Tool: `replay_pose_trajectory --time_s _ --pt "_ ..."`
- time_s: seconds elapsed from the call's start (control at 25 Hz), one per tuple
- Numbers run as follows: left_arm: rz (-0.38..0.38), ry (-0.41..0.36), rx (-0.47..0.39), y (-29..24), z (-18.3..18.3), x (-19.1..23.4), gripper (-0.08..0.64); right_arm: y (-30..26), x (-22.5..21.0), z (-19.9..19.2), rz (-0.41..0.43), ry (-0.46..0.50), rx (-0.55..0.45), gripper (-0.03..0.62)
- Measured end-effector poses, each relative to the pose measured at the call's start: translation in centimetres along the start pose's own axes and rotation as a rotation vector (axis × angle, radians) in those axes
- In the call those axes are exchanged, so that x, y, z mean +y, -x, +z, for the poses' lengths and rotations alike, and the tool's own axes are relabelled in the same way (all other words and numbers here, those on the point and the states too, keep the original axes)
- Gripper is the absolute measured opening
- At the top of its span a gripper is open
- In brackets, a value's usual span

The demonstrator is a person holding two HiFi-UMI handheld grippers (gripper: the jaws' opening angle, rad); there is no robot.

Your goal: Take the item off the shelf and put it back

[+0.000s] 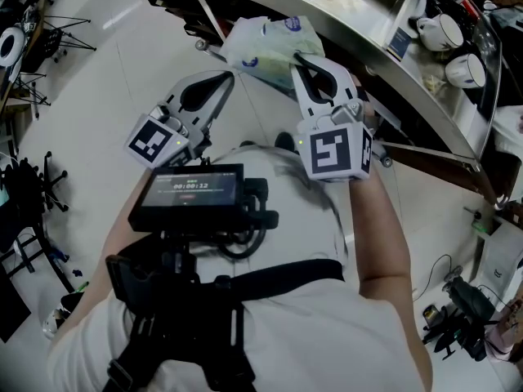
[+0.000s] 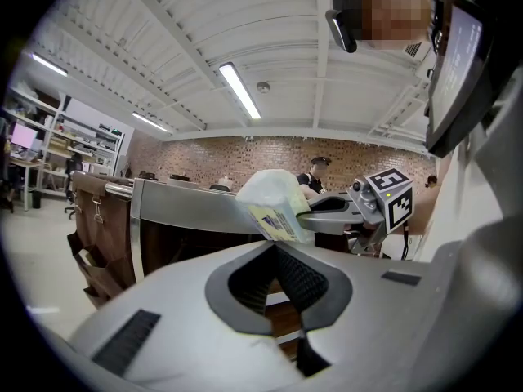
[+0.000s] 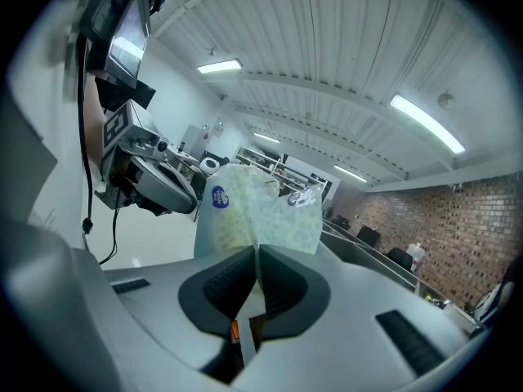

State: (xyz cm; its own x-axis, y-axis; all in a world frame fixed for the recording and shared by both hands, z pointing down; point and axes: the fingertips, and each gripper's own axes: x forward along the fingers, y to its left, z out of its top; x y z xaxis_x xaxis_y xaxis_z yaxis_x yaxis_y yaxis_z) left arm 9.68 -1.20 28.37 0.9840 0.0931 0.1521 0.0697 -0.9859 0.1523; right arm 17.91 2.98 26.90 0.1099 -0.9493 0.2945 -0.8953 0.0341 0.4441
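**Right gripper view: packet clamped, shelf ahead**

The right gripper is clenched on the near edge of the pale green packet. The packet's long axis extends forward from the jaw tips, in line with the jaws. In the head view the packet hangs clear of the shelf, just short of its front edge. The left gripper is closed on nothing and sits beside the packet without touching it. The return move is judged to be a forward reach by the right arm, which is nearer the shelf.
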Motion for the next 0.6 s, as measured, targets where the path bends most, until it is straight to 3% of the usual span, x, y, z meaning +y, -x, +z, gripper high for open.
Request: replay_pose_trajectory --time_s 0.28,0.6 --pt "0.039 0.044 0.005 0.8 -1.8 0.0 0.009 -0.6 1.2 -1.4 0.045 0.018 0.048 0.015" --pt "0.112 0.106 0.015 2.2 -4.2 0.5 0.009 -3.9 2.6 -7.0 0.086 0.161 0.201 0.015"
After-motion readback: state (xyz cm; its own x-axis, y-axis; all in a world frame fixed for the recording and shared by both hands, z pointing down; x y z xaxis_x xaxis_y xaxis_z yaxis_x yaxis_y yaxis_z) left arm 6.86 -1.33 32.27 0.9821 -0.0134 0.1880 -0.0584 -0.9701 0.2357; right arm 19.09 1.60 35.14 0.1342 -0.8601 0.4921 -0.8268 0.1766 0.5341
